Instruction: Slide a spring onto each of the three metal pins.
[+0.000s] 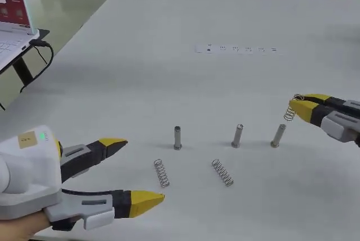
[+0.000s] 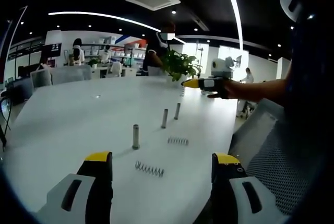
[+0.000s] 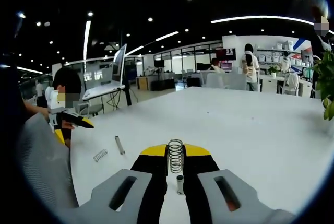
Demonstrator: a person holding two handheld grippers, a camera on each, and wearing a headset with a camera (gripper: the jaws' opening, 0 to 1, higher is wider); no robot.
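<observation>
Three short metal pins stand upright in a row on the white table: left pin, middle pin, right pin. My right gripper is shut on a spring that hangs just above the right pin. In the right gripper view that spring sits between the shut yellow tips, with the pin directly below. Two loose springs lie in front of the pins. My left gripper is open near the left spring, holding nothing; its view shows the springs ahead.
A white power strip lies farther back on the table. A laptop with a cable sits on a side stand at far left. A potted plant stands at the table's far end. People stand in the room behind.
</observation>
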